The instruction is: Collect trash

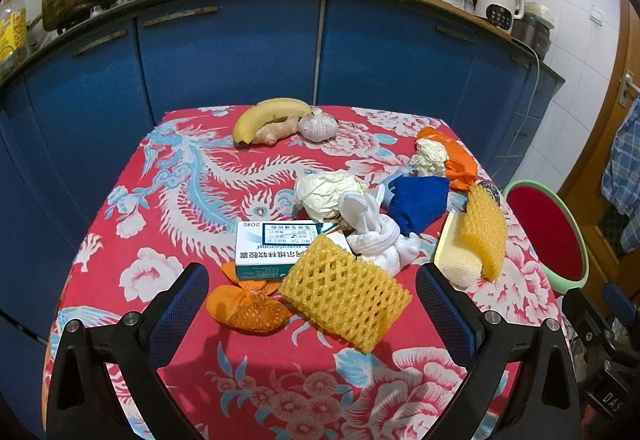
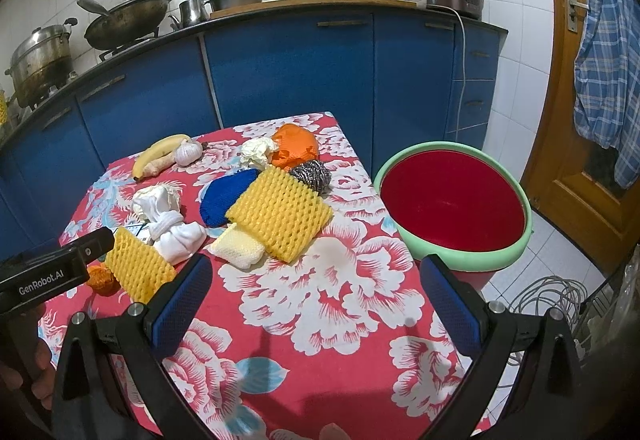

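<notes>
Along the near edge of the worktop (image 2: 320, 320), both pairs of tongs hang with their jaws wide apart and nothing between them. The left tongs (image 1: 312, 304) are lined up on a yellow foam net (image 1: 344, 298) lying just in front of them, with a tied orange mesh bag (image 1: 248, 310) touching its left side and a medicine box (image 1: 276, 252) just behind. The right tongs (image 2: 316, 296) face bare cloth; the nearest rubbish to them is a second yellow foam net (image 2: 280, 213) resting on a pale sponge (image 2: 240, 250), further in towards the middle. A red basin with a green rim (image 2: 456, 207) stands off the right edge, and I take it as the likely place for the trash.

The main risk is the crowding. Closing on the near net could catch the orange bag or nudge the box, dragging the pile or the loose cloth with it. The foam is soft and springy, so a shallow pinch may slip off during the carry across. A banana (image 1: 268, 115), ginger (image 1: 278, 129) and garlic (image 1: 318, 123) sit at the far edge; these look like food rather than trash, and a careless sweep could take them too.
</notes>
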`<state>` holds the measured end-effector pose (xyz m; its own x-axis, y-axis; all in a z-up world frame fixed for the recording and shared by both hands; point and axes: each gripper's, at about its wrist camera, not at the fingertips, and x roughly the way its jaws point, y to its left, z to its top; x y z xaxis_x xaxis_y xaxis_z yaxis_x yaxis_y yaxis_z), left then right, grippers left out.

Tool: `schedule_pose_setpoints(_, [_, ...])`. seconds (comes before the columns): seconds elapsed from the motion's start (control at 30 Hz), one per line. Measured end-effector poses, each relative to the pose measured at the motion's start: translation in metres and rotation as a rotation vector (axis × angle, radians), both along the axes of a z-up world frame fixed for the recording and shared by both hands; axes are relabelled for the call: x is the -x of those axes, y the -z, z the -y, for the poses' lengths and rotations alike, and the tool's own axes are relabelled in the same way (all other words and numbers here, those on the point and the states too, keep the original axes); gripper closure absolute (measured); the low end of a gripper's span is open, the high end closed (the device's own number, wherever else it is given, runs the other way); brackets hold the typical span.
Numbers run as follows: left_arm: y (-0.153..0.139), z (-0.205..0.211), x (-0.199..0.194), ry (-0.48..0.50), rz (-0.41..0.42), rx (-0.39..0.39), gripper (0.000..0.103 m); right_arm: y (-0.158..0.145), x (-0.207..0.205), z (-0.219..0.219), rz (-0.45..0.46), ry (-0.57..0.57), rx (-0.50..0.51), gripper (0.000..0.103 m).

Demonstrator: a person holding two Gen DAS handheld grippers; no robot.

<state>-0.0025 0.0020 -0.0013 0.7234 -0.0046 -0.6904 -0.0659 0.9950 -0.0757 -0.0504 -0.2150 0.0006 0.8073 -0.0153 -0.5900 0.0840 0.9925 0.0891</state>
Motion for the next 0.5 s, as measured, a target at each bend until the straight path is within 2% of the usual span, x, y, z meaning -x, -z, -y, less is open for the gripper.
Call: schedule_pose_setpoints(0.5, [0.0008,-0.0009,-0.0004,0.000,-0.001,-0.001,0.001,0.0006,-0.0002,-0.0012,-0.004,-0.004,0.006,0.001])
